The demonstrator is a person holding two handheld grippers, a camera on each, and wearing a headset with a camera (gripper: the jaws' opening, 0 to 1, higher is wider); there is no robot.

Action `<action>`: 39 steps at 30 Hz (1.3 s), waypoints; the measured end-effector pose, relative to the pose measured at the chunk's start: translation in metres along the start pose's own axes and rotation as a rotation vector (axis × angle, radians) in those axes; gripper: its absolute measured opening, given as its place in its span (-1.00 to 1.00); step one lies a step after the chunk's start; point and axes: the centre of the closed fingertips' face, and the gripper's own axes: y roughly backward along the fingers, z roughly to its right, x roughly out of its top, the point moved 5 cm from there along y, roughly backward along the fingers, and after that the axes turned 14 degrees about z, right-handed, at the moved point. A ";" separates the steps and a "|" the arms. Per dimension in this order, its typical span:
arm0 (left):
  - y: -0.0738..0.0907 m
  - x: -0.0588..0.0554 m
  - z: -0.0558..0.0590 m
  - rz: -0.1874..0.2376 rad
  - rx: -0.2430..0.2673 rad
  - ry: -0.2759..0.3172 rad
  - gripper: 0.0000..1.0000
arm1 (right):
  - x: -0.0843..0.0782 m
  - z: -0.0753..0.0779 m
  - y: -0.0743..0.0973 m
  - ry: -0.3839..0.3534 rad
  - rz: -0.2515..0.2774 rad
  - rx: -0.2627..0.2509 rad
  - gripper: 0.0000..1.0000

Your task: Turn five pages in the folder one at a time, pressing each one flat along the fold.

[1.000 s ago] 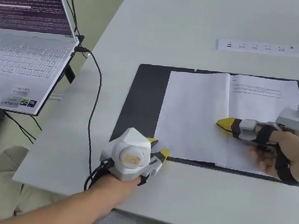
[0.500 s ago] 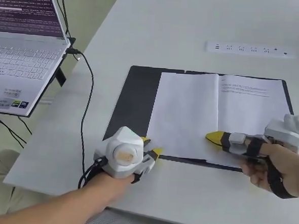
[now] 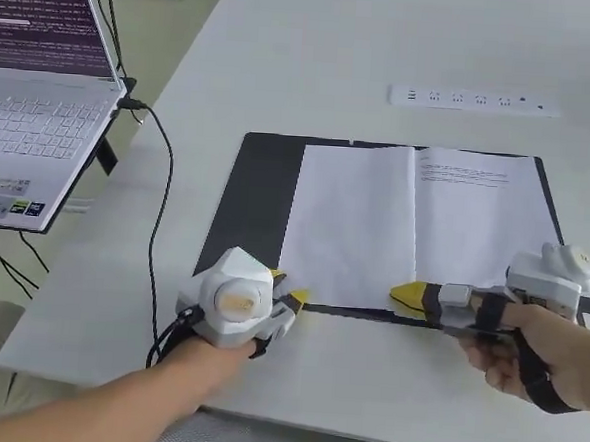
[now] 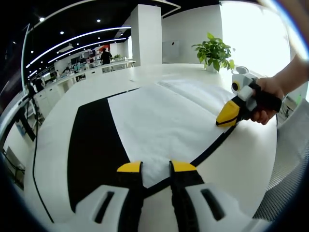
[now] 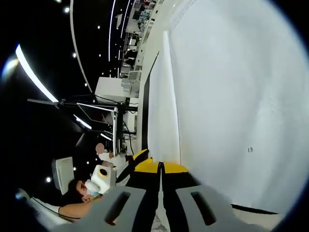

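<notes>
Left gripper (image 3: pixel 288 289) at folder (image 3: pixel 248 203) near edge, jaws slightly apart, empty. Right gripper (image 3: pixel 407 294) closed, empty, tip at page (image 3: pixel 350 224) foot beside fold.

At 6 o'clock the left hand-held gripper (image 4: pixel 157 166) has its jaws slightly apart at the near edge of the folder (image 4: pixel 89 145). At 3 o'clock the right hand-held gripper (image 4: pixel 224 117), tips together, meets the page (image 4: pixel 164 121) edge. A plant (image 4: pixel 215 50) stands at 1 o'clock.
</notes>
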 end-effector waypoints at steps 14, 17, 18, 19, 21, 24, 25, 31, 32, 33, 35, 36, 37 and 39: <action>0.002 0.002 0.002 0.000 0.005 -0.004 -0.60 | -0.031 -0.001 0.019 0.001 -0.048 0.013 -1.00; 0.002 0.002 0.002 -0.004 0.005 -0.005 -0.60 | -0.033 -0.005 0.022 0.004 -0.047 0.022 -1.00; 0.002 0.003 0.002 -0.005 0.005 -0.004 -0.60 | -0.033 -0.007 0.023 0.008 -0.044 0.026 -1.00; 0.002 0.003 0.002 -0.007 0.005 -0.003 -0.60 | -0.033 -0.009 0.023 0.008 -0.041 0.030 -1.00; 0.002 0.003 0.002 -0.012 0.008 -0.001 -0.60 | -0.033 -0.016 0.026 0.017 -0.035 0.042 -1.00; 0.001 0.005 0.002 -0.028 0.015 -0.001 -0.60 | -0.034 -0.029 0.031 0.038 -0.025 0.060 -1.00; 0.001 0.006 0.002 -0.038 0.018 0.003 -0.60 | -0.033 -0.033 0.034 0.049 -0.021 0.066 -1.00; 0.002 0.010 0.010 -0.164 -0.024 0.023 -0.42 | -0.016 -0.051 0.059 0.166 0.081 0.056 -1.00; 0.003 0.010 0.011 -0.175 -0.028 0.024 -0.43 | -0.014 -0.053 0.061 0.176 0.089 0.055 -1.00; 0.005 0.012 0.014 -0.192 -0.041 0.027 -0.46 | -0.009 -0.056 0.067 0.192 0.111 0.055 -1.00; 0.008 0.017 0.016 -0.184 -0.048 0.022 -0.52 | 0.001 -0.060 0.077 0.223 0.162 0.039 -0.94; 0.009 0.020 0.017 -0.181 -0.049 0.023 -0.50 | 0.005 -0.063 0.081 0.236 0.181 0.045 -0.90; 0.012 0.024 0.018 -0.173 -0.044 0.036 -0.46 | 0.007 -0.070 0.088 0.246 0.206 0.050 -0.86; 0.016 0.030 0.020 -0.156 -0.043 0.060 -0.38 | 0.009 -0.076 0.097 0.284 0.224 0.045 -0.82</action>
